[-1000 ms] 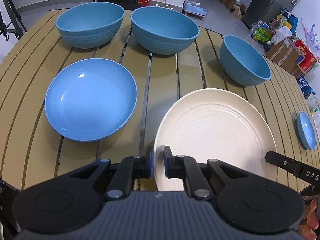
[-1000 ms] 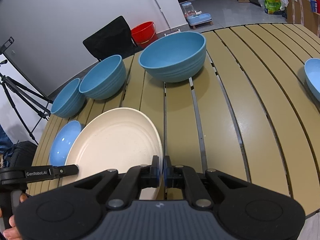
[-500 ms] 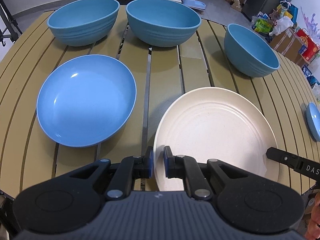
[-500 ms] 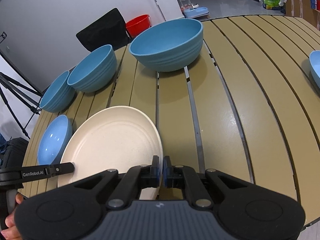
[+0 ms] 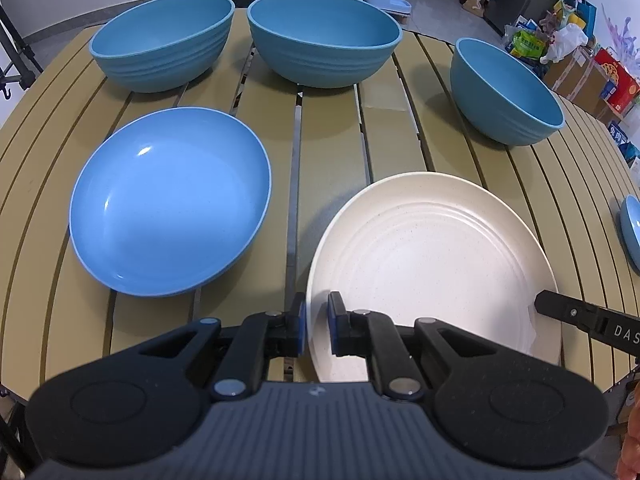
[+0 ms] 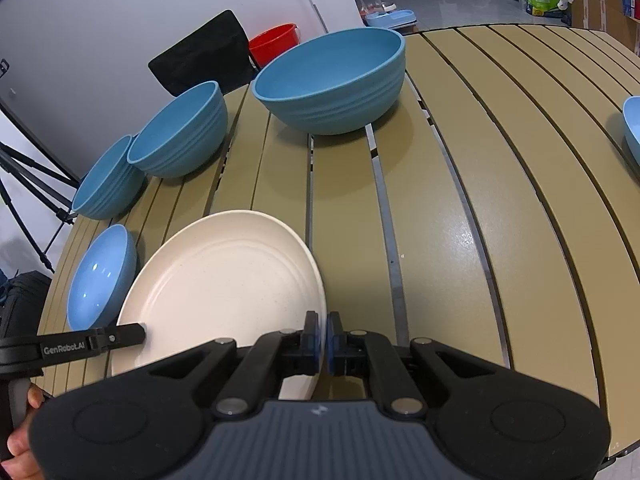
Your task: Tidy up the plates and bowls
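Left claw (image 5: 317, 330): nearly closed, pinching the cream plate (image 5: 432, 276) by its rim at the plate's 7 o'clock in the left wrist view. Right claw (image 6: 323, 338): pressed together on the opposite rim of the same plate (image 6: 224, 288), at its 4 o'clock in the right wrist view. Whether the plate rests on the slatted surface (image 5: 332, 152) or is held just above it cannot be told. Light blue shallow plate (image 5: 170, 200) lies at the cream plate's 9 o'clock, apart from it. Three deep blue bowls stand beyond: one at 11 o'clock (image 5: 160, 40), one at 12 (image 5: 324, 36), one at 1 (image 5: 504, 92). A small blue dish (image 5: 632, 228) sits at 3 o'clock by the surface's edge.
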The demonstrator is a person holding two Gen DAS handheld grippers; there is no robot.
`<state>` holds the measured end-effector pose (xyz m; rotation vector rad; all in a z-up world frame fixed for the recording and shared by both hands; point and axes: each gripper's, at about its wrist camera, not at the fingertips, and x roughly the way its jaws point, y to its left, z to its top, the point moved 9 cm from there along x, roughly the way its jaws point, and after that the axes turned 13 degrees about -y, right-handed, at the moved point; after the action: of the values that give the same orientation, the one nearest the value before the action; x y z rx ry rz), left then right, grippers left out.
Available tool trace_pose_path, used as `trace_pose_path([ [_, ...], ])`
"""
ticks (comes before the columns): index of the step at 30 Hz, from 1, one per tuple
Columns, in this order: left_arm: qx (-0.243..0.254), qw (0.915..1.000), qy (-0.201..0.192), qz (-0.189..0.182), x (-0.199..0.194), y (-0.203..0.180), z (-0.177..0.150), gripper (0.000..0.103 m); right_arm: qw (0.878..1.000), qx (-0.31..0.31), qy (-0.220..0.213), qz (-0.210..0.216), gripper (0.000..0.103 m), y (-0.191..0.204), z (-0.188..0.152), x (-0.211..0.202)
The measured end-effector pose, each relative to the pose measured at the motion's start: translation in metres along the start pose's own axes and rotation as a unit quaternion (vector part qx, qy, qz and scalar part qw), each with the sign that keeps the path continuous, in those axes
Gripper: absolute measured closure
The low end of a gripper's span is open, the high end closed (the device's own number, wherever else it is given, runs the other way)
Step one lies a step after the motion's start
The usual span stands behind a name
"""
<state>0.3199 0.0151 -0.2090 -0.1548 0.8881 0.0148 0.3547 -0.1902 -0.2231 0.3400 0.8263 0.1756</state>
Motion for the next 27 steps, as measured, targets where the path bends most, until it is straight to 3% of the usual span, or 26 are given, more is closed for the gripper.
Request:
trace_pose_path([
  [7, 0.006, 1.0000, -0.002, 0.004, 0.000, -0.001, 0.000, 0.091, 1.000, -0.001, 0.000, -0.001, 0.099, 0.000, 0.000, 0.000],
  [14, 0.010, 0.9998, -0.014, 0.009, -0.006, -0.001, 0.003, 0.091, 1.000, -0.002, -0.011, 0.000, 0.092, 0.000, 0.005, -0.006],
  [16, 0.010, 0.9997, -0.018, 0.011, -0.009, 0.000, 0.005, 0.084, 1.000, -0.003, -0.014, -0.002, 0.088, 0.000, 0.006, -0.008],
  [19, 0.014, 0.9994, -0.029, 0.015, -0.015, -0.001, 0.007, 0.070, 1.000, -0.003, -0.020, -0.004, 0.077, -0.001, 0.008, -0.012],
  [21, 0.019, 0.9990, -0.036, 0.016, -0.019, -0.002, 0.009, 0.067, 1.000, -0.004, -0.024, -0.004, 0.062, 0.000, 0.009, -0.016],
  [25, 0.023, 0.9985, -0.047, 0.016, -0.028, -0.005, 0.012, 0.054, 0.999, -0.007, -0.031, -0.004, 0.048, 0.002, 0.012, -0.022],
  [27, 0.025, 0.9981, -0.053, 0.016, -0.032, -0.007, 0.014, 0.049, 0.999, -0.010, -0.035, -0.005, 0.037, 0.003, 0.013, -0.025],
])
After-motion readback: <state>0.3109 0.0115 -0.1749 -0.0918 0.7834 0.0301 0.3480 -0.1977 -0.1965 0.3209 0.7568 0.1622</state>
